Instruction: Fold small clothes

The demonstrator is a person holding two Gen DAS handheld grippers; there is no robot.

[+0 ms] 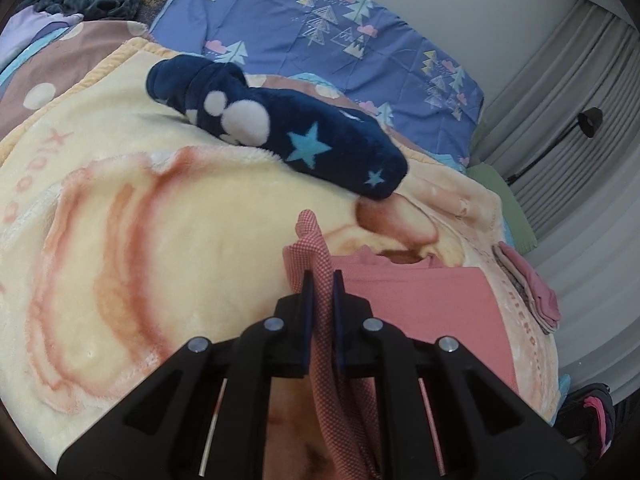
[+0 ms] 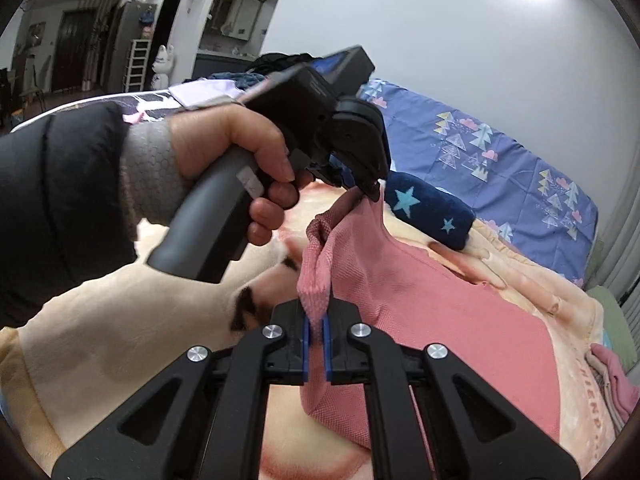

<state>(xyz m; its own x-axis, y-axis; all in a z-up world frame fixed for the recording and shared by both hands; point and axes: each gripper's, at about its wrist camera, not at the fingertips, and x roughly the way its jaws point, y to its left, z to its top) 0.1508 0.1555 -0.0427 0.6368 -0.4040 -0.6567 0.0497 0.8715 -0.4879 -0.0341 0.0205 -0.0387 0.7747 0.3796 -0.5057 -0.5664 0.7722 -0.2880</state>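
A bed (image 1: pixel 400 40) carries everything: a blue cotton quilt printed with trees and clouds, and over it a thick cream plush blanket (image 1: pixel 140 184) with peach markings, deep-piled and yielding. On the blanket lies a navy fleece roll (image 1: pixel 304 140) with pale stars and white dots, rounded and soft.

The pink knit garment (image 2: pixel 420 300) lies partly on the blanket near the roll, with one edge lifted off it between the two tools. It looks light, limp and stretchy, with a fine waffle weave (the grain shows best on the raised strip). It should drape and sag wherever it is unsupported, so edges and corners are the sensible places to hold; a pinch mid-panel would likely bunch it.

The left gripper (image 1: pixel 321 280) has its jaws pinching a narrow fold of that fabric. The right gripper (image 2: pixel 317 326) does likewise, jaws nearly pressed together on a bunched edge.
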